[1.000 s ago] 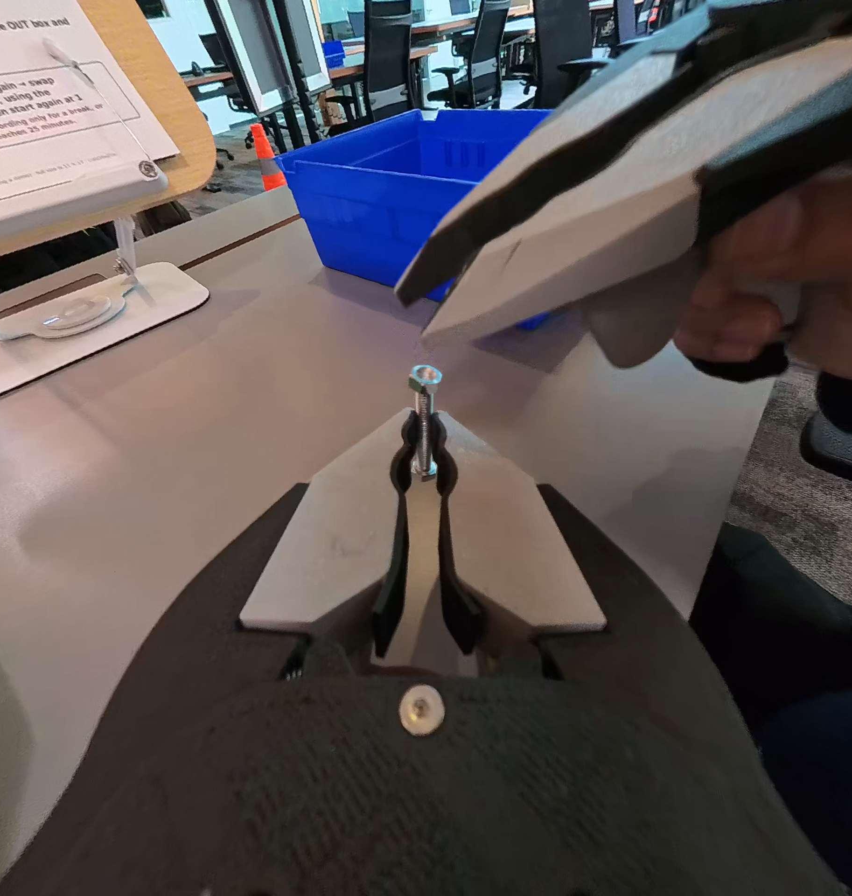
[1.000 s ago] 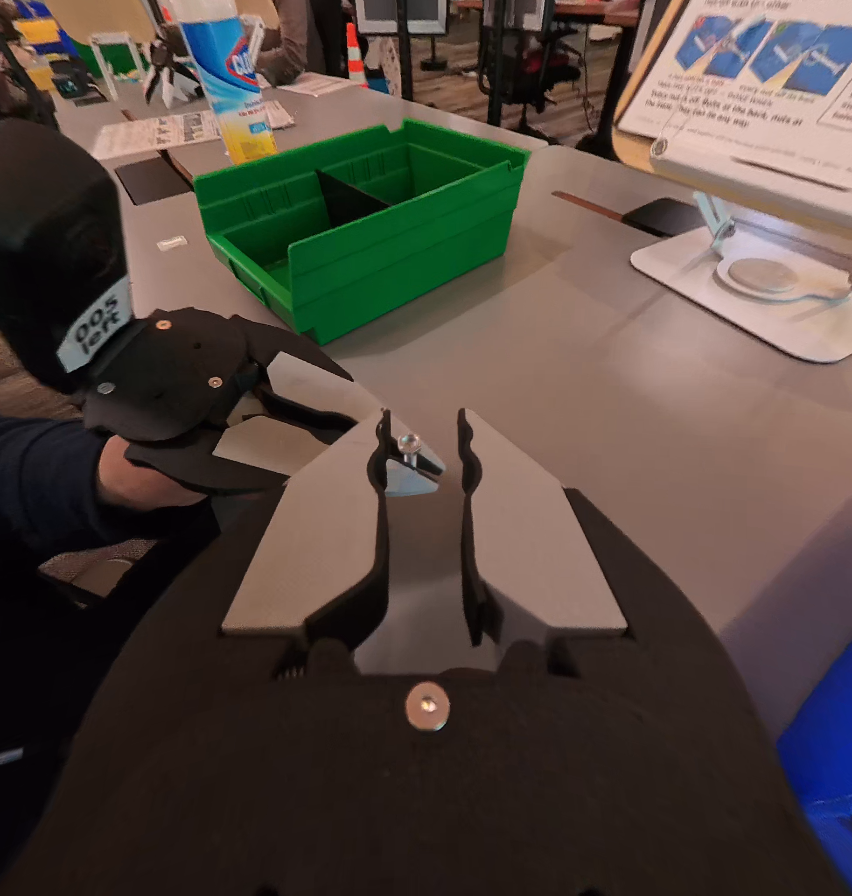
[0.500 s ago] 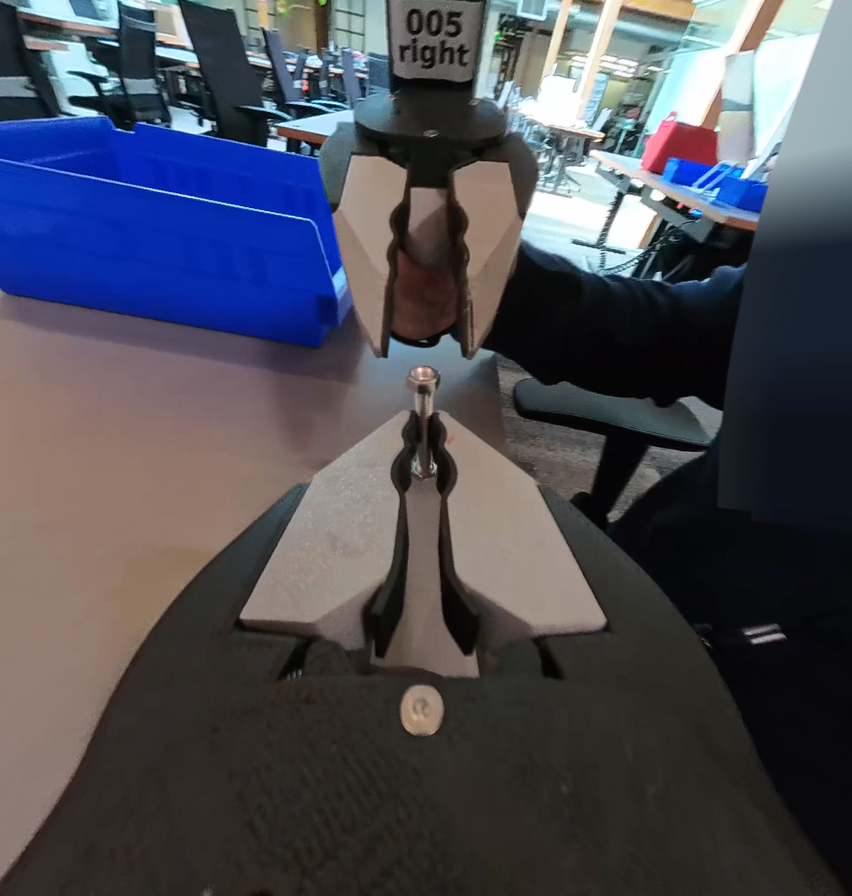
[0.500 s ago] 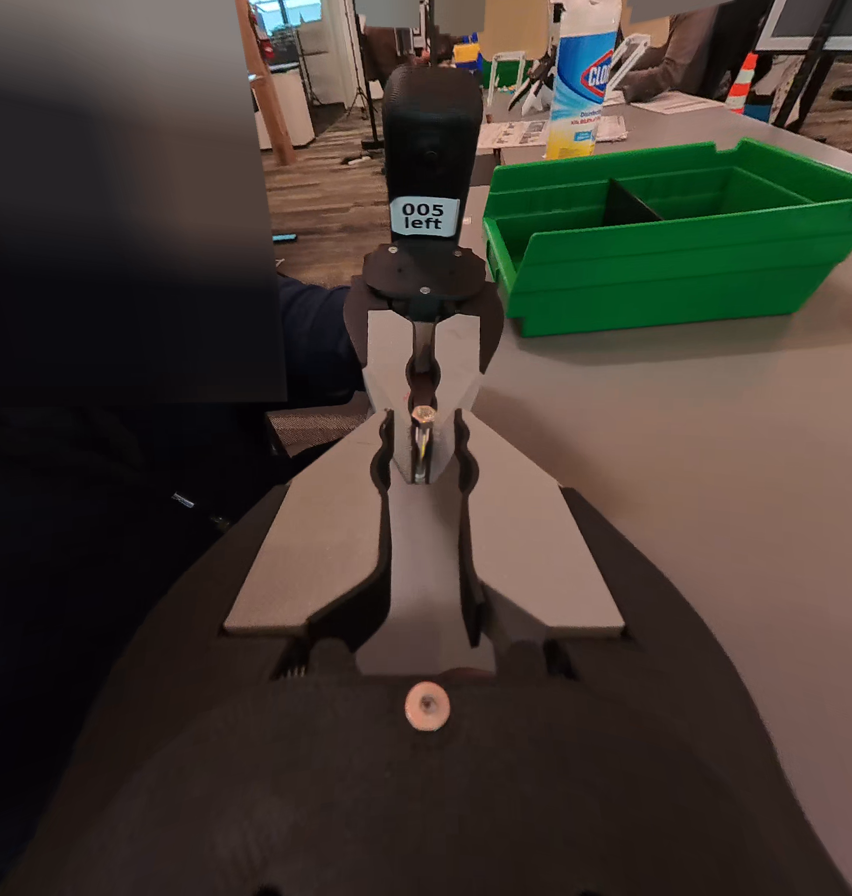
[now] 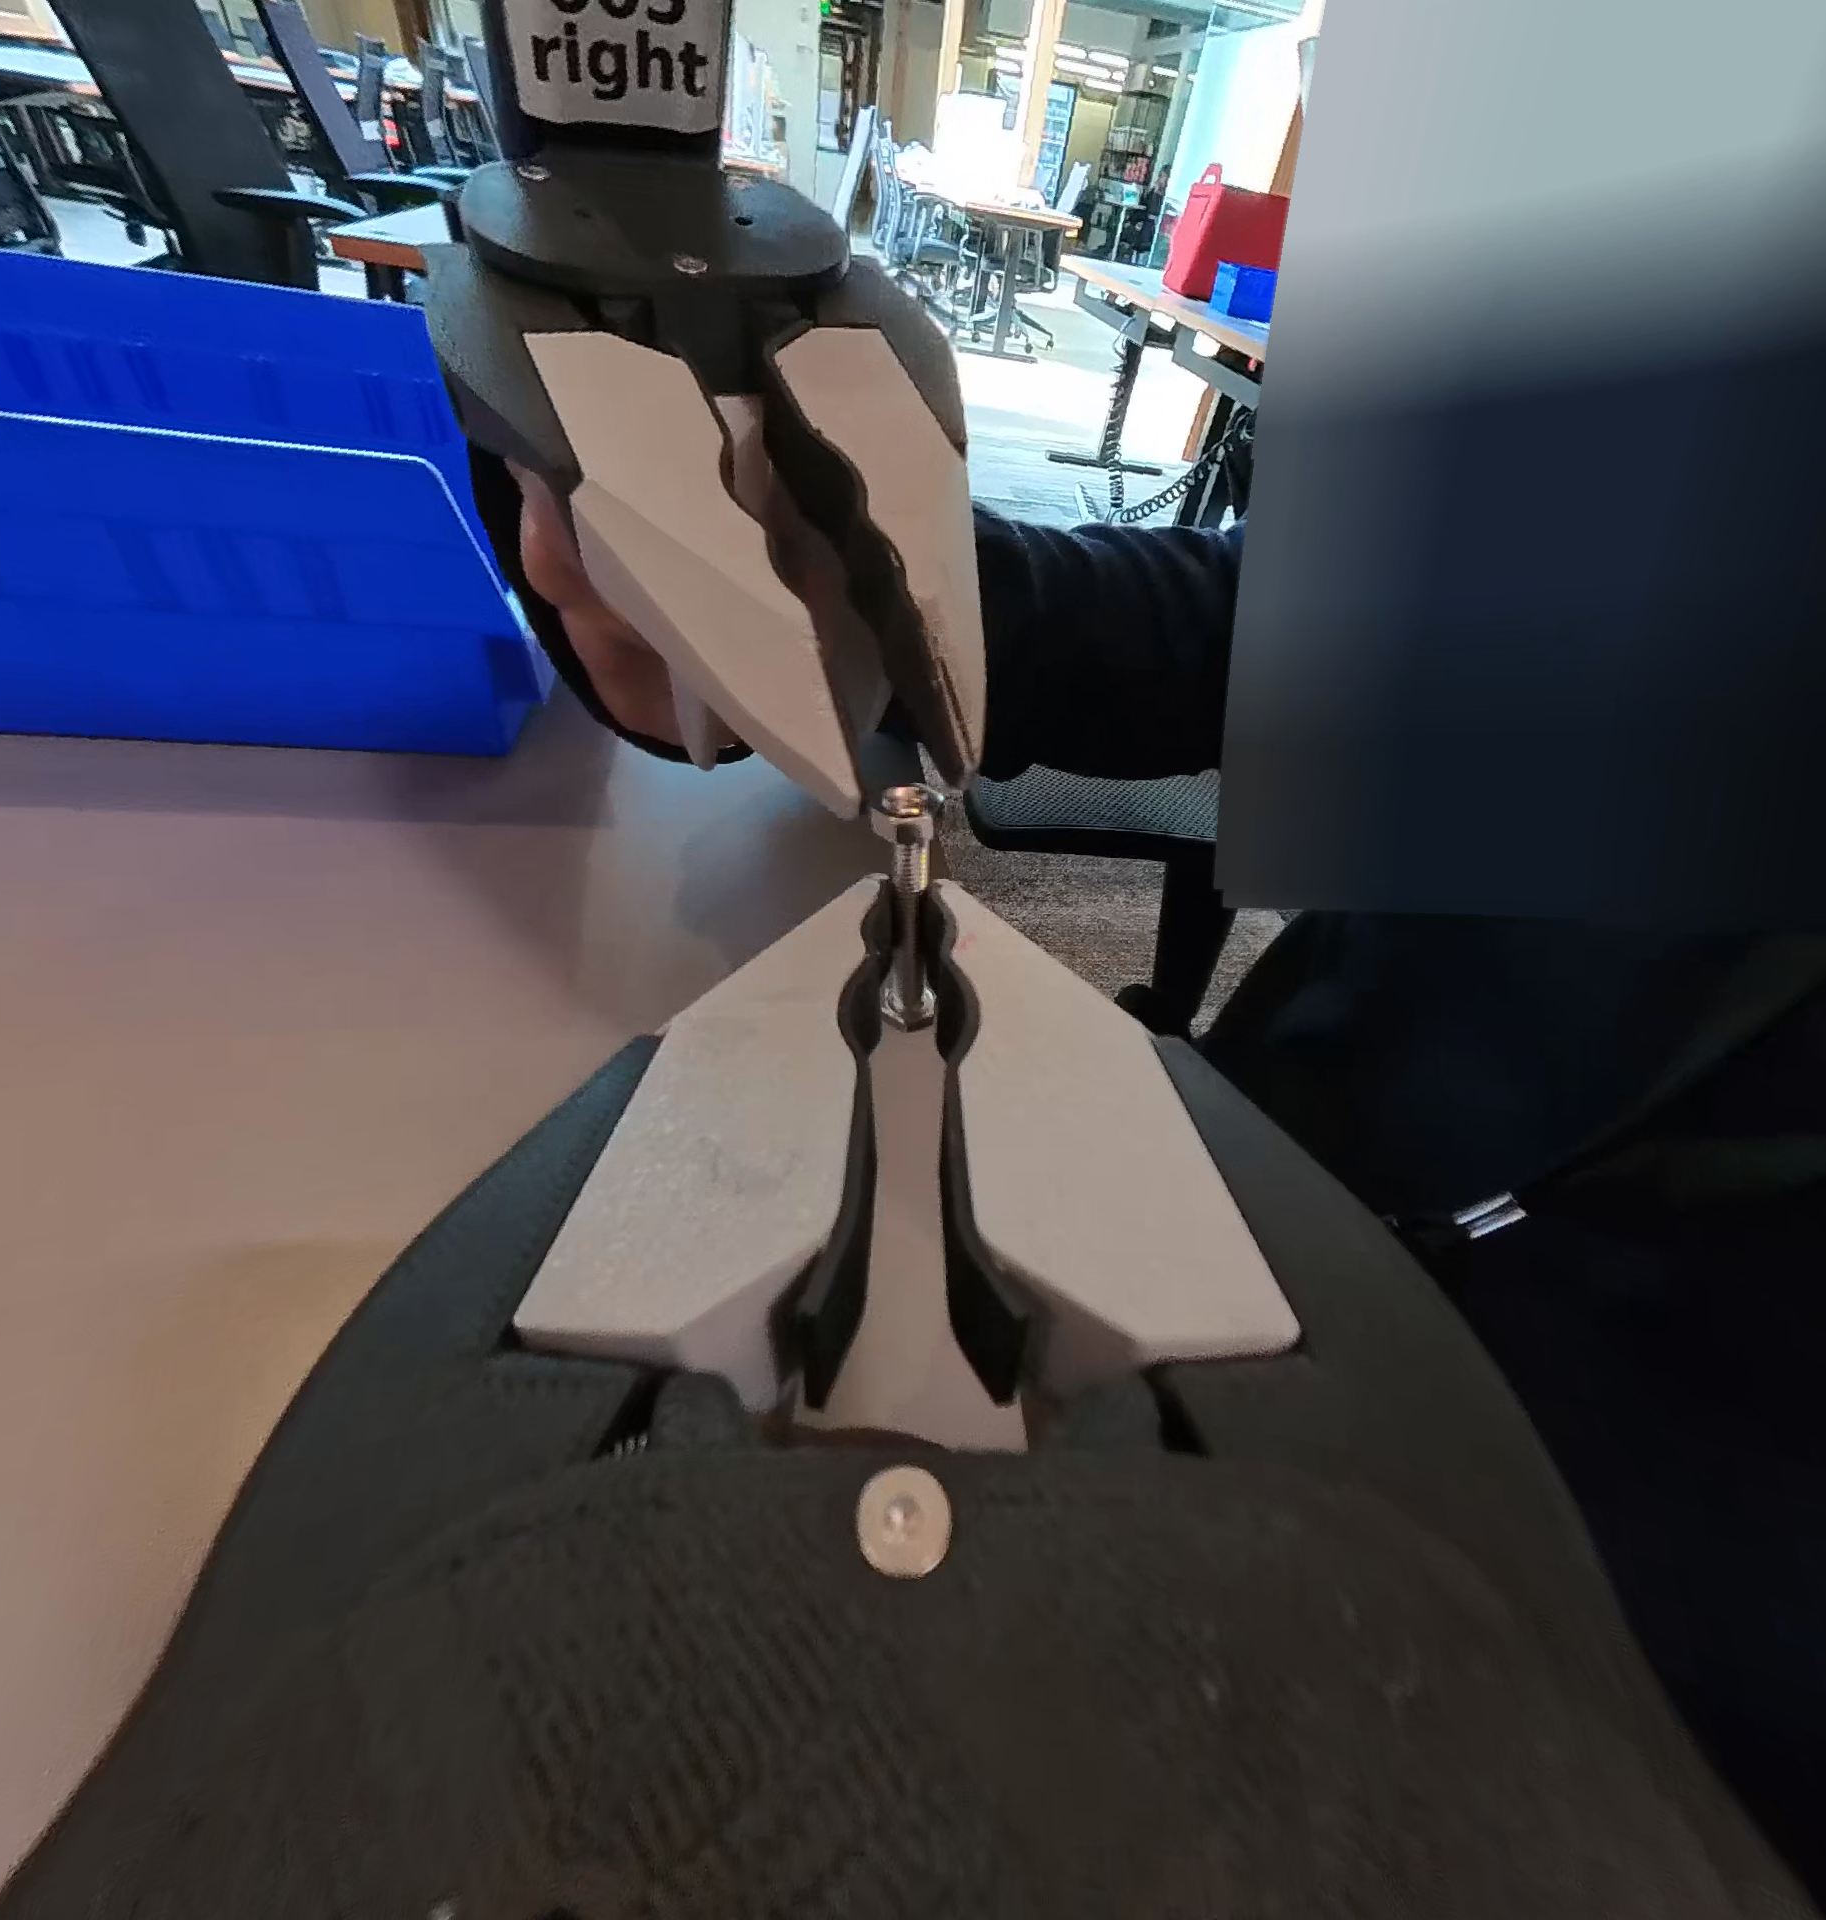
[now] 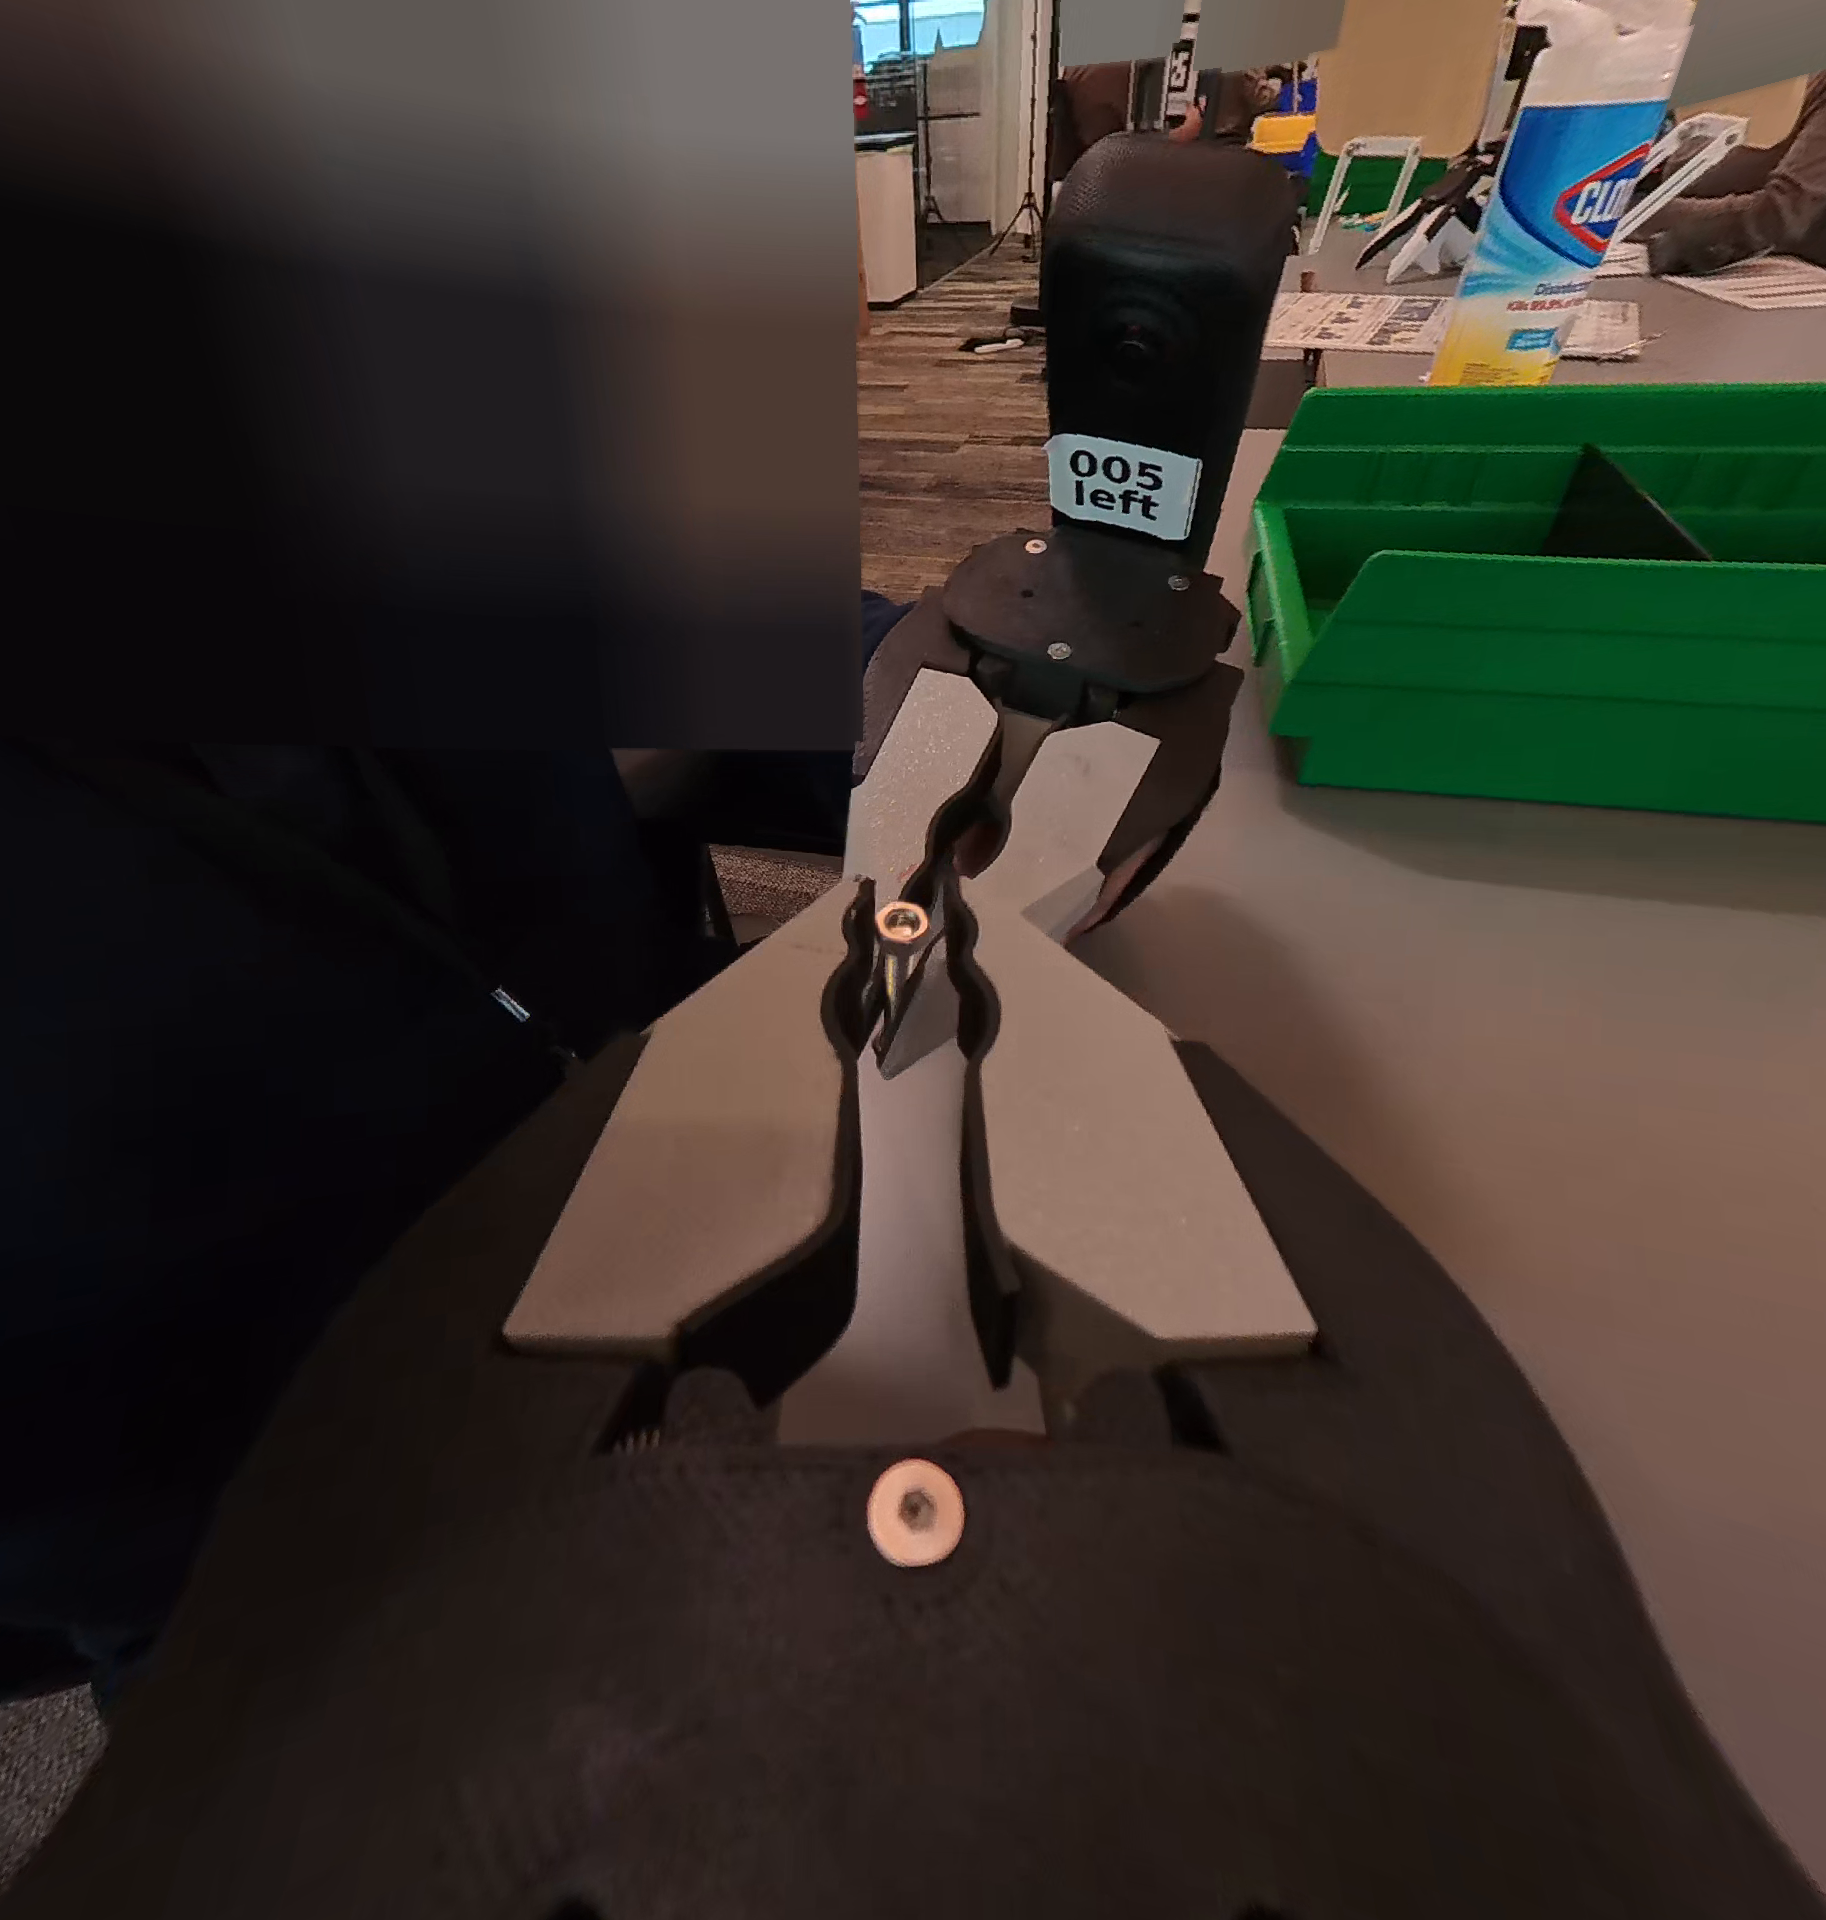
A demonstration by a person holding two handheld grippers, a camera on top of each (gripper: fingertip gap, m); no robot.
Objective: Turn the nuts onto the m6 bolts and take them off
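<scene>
My left gripper [image 5: 904, 906] is shut on a silver m6 bolt [image 5: 907, 868] and holds it along the fingers, above the table edge. A nut [image 5: 909, 1003] sits on the bolt's near end, between the pads. The socket head points away, towards my right gripper [image 5: 909, 779], which is rolled to one side with its tips on either side of the head. In the right wrist view the bolt head [image 6: 901, 922] lies between my right gripper's [image 6: 907, 906] tips, against the left one. The jaws stand narrowly apart. The left gripper [image 6: 1034, 790] faces it.
A blue bin [image 5: 213, 520] stands on the grey table [image 5: 265, 987] to the left in the left wrist view. A green divided bin [image 6: 1563, 644] and a wipes canister [image 6: 1543, 208] stand at the right in the right wrist view. An office chair [image 5: 1096, 821] is beyond the table edge.
The right gripper has come in from above to face the left one, closed the distance to the bolt head, rolled sideways and narrowed its jaws. The left gripper has kept hold of the bolt.
</scene>
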